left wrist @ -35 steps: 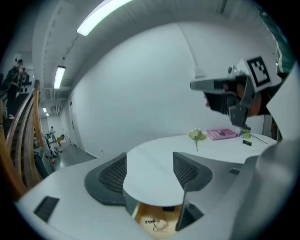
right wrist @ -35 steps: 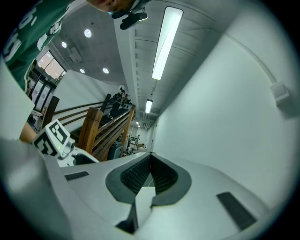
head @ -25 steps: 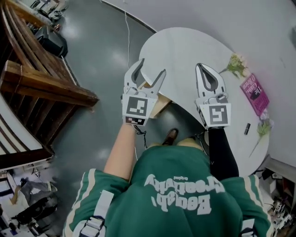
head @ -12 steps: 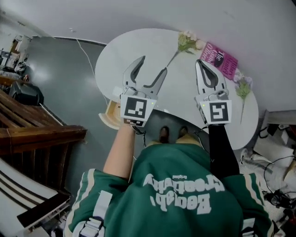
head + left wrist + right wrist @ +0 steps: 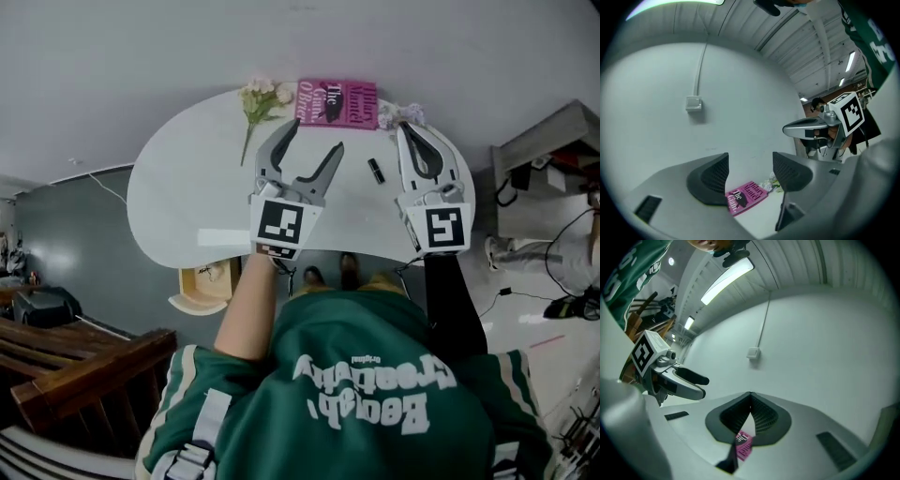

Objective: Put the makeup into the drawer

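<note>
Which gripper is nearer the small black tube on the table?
Right. In the head view the right gripper, jaws shut, sits just to the right of the black tube; the left gripper, jaws open, is farther off on the tube's left.

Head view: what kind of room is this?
Probably a staged bedroom or dressing corner, though that's a guess: a white table against the wall holds a pink book and flowers, with a wooden drawer open below.

The white table [image 5: 187, 197] carries a pink book [image 5: 337, 103], flower sprigs [image 5: 258, 101] and a small black tube [image 5: 376, 170].
</note>
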The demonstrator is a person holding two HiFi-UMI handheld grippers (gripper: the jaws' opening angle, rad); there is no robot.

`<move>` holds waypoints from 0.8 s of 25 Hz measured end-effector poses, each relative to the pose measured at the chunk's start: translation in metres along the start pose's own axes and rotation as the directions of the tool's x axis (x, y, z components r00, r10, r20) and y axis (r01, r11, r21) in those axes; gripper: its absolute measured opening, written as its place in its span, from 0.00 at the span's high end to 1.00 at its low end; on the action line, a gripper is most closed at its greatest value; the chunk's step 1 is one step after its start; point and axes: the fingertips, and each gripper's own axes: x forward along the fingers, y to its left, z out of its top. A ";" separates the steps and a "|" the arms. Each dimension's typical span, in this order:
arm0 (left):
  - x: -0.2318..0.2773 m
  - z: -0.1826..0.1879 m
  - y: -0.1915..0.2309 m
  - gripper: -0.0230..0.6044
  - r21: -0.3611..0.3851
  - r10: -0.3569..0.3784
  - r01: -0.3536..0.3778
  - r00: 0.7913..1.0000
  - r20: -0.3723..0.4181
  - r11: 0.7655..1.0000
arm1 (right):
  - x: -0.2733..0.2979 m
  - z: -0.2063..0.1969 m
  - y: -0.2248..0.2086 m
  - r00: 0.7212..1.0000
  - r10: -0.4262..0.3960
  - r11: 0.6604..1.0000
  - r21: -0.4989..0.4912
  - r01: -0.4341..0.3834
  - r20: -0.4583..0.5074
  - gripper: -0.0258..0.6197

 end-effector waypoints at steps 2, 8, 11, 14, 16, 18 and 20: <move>0.022 0.001 -0.024 0.47 0.006 -0.049 0.049 0.999 0.004 0.999 | -0.013 -0.008 -0.028 0.999 -0.038 0.999 -0.010 0.038 -0.011 0.95; 0.063 -0.011 -0.074 0.47 -0.001 -0.138 0.138 0.990 -0.026 0.990 | -0.040 -0.023 -0.079 0.993 -0.115 0.993 -0.016 0.115 -0.028 0.95; 0.082 -0.044 -0.091 0.47 -0.037 -0.154 0.150 0.982 -0.108 0.988 | -0.050 -0.035 -0.092 0.990 -0.132 0.991 -0.012 0.132 -0.048 0.95; 0.096 -0.100 -0.108 0.47 -0.156 -0.182 0.149 0.956 -0.229 0.976 | -0.059 -0.048 -0.100 0.986 -0.151 0.989 -0.003 0.151 -0.073 0.95; 0.102 -0.140 -0.119 0.47 -0.232 -0.207 0.138 0.928 -0.311 0.963 | -0.065 -0.055 -0.106 0.983 -0.164 0.986 0.001 0.165 -0.088 0.95; 0.107 -0.176 -0.131 0.47 -0.263 -0.224 0.125 0.894 -0.388 0.957 | -0.072 -0.062 -0.111 0.979 -0.177 0.984 0.004 0.179 -0.103 0.95; 0.110 -0.206 -0.142 0.47 -0.287 -0.236 0.110 0.860 -0.453 0.952 | -0.078 -0.069 -0.116 0.975 -0.190 0.981 0.007 0.192 -0.117 0.95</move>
